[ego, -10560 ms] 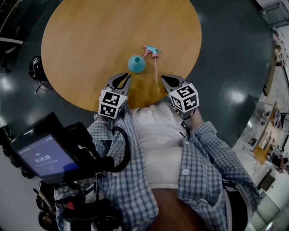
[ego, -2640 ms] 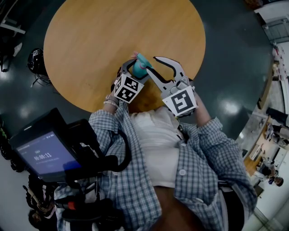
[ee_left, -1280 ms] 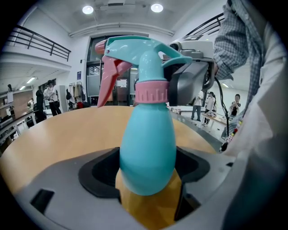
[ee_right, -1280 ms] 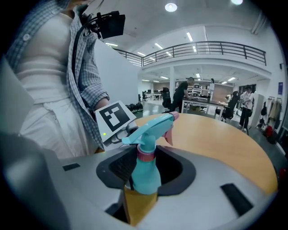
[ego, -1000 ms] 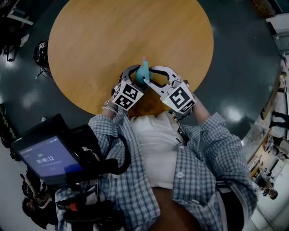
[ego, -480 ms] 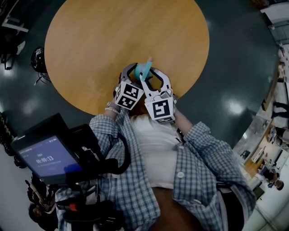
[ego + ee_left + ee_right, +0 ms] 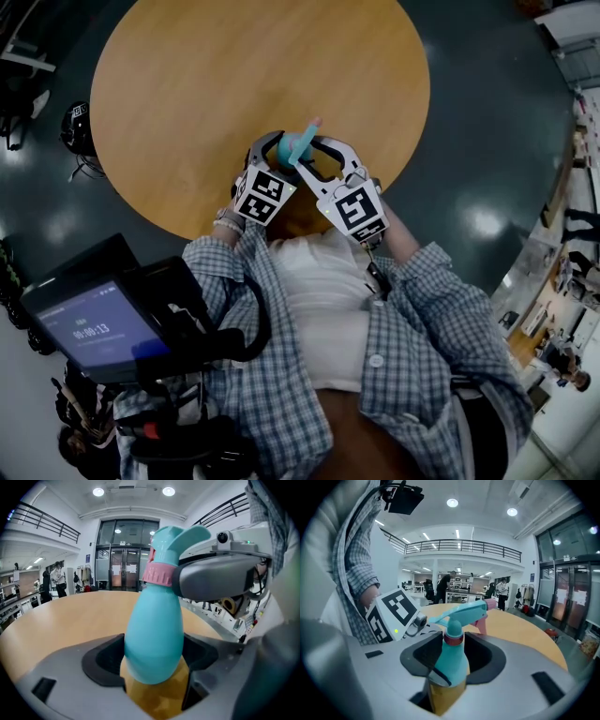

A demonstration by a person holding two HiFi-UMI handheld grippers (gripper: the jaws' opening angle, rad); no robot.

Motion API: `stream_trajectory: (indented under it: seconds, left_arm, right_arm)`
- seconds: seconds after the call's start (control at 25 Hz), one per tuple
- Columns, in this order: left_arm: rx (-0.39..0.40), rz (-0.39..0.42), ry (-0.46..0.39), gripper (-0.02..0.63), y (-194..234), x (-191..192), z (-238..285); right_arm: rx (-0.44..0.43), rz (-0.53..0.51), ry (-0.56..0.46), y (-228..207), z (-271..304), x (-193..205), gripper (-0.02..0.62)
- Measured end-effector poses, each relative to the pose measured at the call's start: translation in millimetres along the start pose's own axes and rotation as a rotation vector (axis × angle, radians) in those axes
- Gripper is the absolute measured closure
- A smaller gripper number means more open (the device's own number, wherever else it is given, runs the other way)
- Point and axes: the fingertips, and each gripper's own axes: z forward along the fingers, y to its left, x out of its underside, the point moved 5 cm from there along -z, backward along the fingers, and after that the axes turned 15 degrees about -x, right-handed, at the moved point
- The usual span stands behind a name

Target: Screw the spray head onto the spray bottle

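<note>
The spray bottle (image 7: 154, 630) sits at the centre of the head view, above the near edge of the round table (image 7: 234, 66). It appears to be lifted clear of the wood. The left gripper (image 7: 154, 654) is pinched on the bottle's fat lower body, one pad on each flank. The right gripper (image 7: 452, 656) comes in from the right of the frame, and its jaws are pressed onto the spray head (image 7: 464, 613) at the pink collar (image 7: 161, 576).

The bottle looks like thin, smooth, opaque plastic. It is probably light, though what it holds cannot be seen. Its rounded, tapering shape is likely to slip or spin between flat pads once twisting begins, and a hard squeeze may dent the wall. The widest part, where the left pads sit, seems the safest place to hold it.

The ribbed collar is the natural place to grip the head, being stiff and made for turning. The long nozzle and the pink trigger (image 7: 482, 624) stick out sideways and would act as levers, so pushing on them risks tilting the head and crossing the thread.
</note>
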Motion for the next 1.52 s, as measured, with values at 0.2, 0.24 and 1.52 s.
stream_trajectory:
  seconds: [0.2,0.24,1.52]
  left_arm:
    - [0.025,0.01,-0.002,0.225,0.7,1.6,-1.0]
    - [0.03,0.012,-0.002,0.225,1.1,2.1,-1.3]
    - [0.069,0.03,0.008,0.225,-6.0,-8.1,6.4]
  right_arm:
    - [-0.172,-0.031,0.041,-4.6,-7.7,2.8,0.469]
    - [-0.201,-0.042,0.056,-5.5,-9.5,4.1,0.468]
    - [-0.849,-1.074,0.755,-15.7,7.2,-24.9,0.448]
